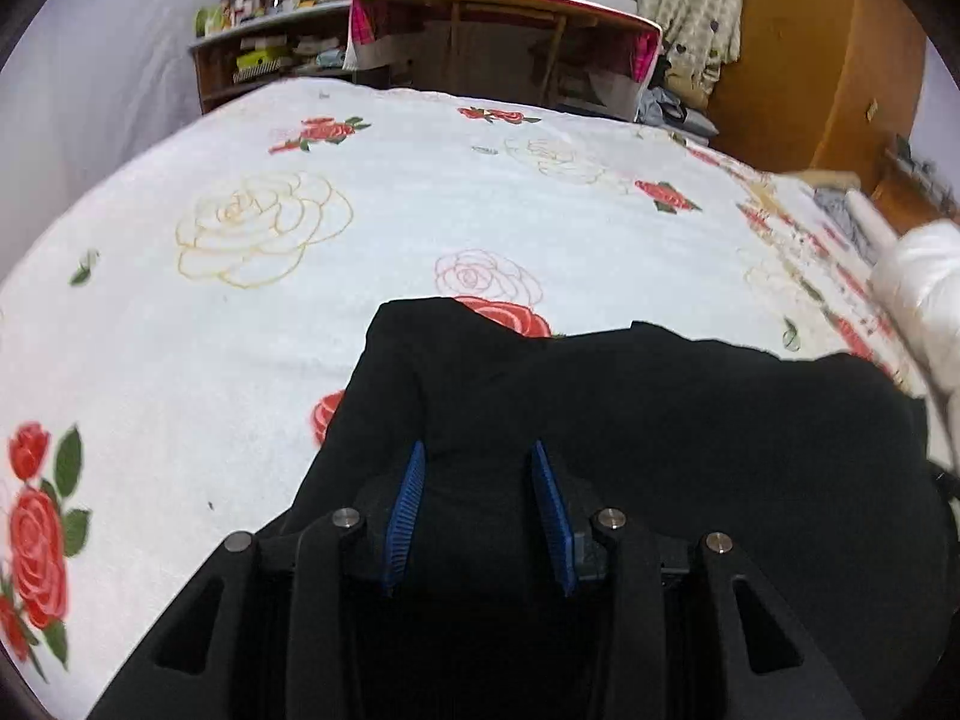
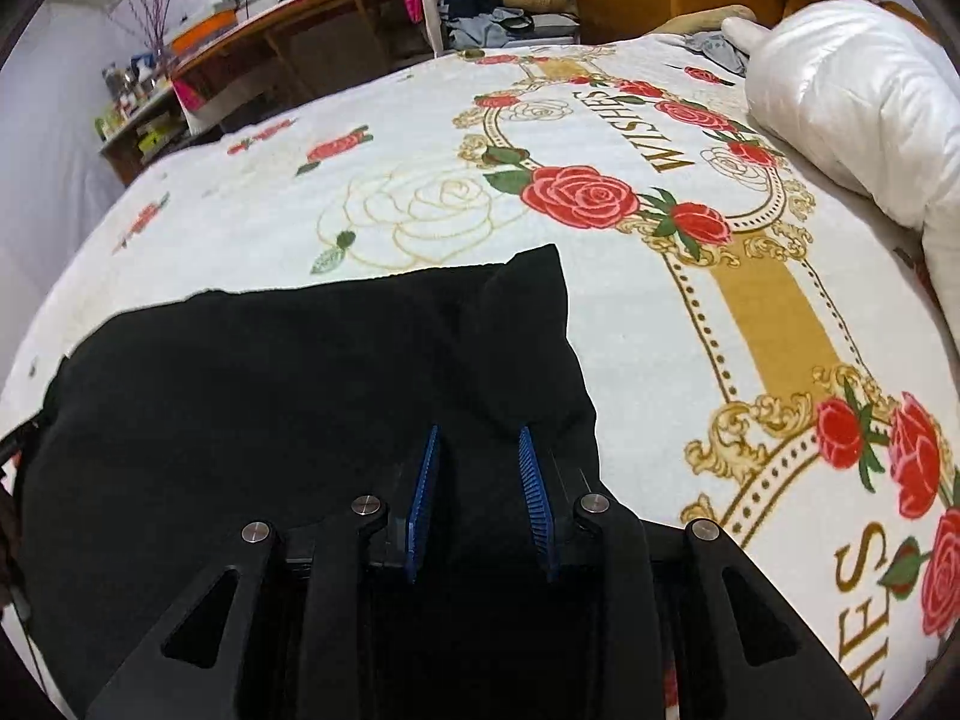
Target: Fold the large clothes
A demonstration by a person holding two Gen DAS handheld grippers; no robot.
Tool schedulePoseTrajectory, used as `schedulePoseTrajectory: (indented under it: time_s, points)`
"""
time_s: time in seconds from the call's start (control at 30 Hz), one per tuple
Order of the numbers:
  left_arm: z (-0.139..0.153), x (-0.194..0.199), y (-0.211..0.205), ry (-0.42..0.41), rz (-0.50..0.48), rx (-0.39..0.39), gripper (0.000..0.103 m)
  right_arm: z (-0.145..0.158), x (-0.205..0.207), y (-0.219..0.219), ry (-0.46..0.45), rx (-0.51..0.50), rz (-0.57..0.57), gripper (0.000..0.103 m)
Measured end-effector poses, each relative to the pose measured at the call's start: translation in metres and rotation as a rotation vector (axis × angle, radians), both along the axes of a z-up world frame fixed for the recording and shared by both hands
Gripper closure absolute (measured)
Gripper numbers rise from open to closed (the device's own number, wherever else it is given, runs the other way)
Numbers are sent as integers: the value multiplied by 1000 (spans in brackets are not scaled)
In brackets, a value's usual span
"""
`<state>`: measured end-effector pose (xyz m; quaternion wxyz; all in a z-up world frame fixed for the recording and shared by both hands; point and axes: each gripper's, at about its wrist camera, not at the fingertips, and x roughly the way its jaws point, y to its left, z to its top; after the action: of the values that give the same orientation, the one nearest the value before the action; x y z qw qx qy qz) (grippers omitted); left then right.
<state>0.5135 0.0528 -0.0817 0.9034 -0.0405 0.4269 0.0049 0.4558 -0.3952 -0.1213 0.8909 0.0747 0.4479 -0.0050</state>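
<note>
Left wrist view: we carry the black garment [image 1: 630, 420] over the rose-printed bedspread [image 1: 360, 228], our left gripper [image 1: 477, 510] and right gripper [image 2: 480, 495] each pinching soft, matte cloth. We judge one fold under way, the far edge lying rumpled; flattening and further folds remain.

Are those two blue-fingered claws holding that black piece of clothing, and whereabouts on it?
Yes, it seems. The left gripper pinches the black garment near its left edge, the right gripper near its right edge; dark cloth fills both gaps.
</note>
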Motion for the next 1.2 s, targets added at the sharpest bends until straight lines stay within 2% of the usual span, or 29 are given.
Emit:
schedulePoseTrajectory:
  time_s: [0.13,0.27,0.37,0.47,0.57,0.7,0.83,0.93,1.0,1.2]
  points:
    - [19,-18,2,-25,-4,18,64,19,-17,3,-32,-24,-7,74]
    - [43,-56,0,-101,-42,48,64,44,-61,2,-111,14,12,74]
    - [53,-88,1,-136,-47,57,64,50,-96,8,-133,31,44,74]
    - [47,-115,7,-134,-21,71,64,38,-125,13,-116,42,71,73]
    - [23,-118,15,-50,12,69,64,13,-135,11,-66,20,74,72]
    - [14,-124,12,-57,14,108,63,12,-135,5,-65,38,53,72]
    - [17,-122,16,-50,20,88,63,16,-134,7,-62,18,56,72]
    - [23,-125,18,-53,14,81,64,23,-138,5,-77,5,49,64]
    - [29,-127,24,-66,21,72,62,29,-141,3,-92,10,53,45]
    - [44,-131,56,-102,49,18,43,33,-141,-12,-108,29,40,42]
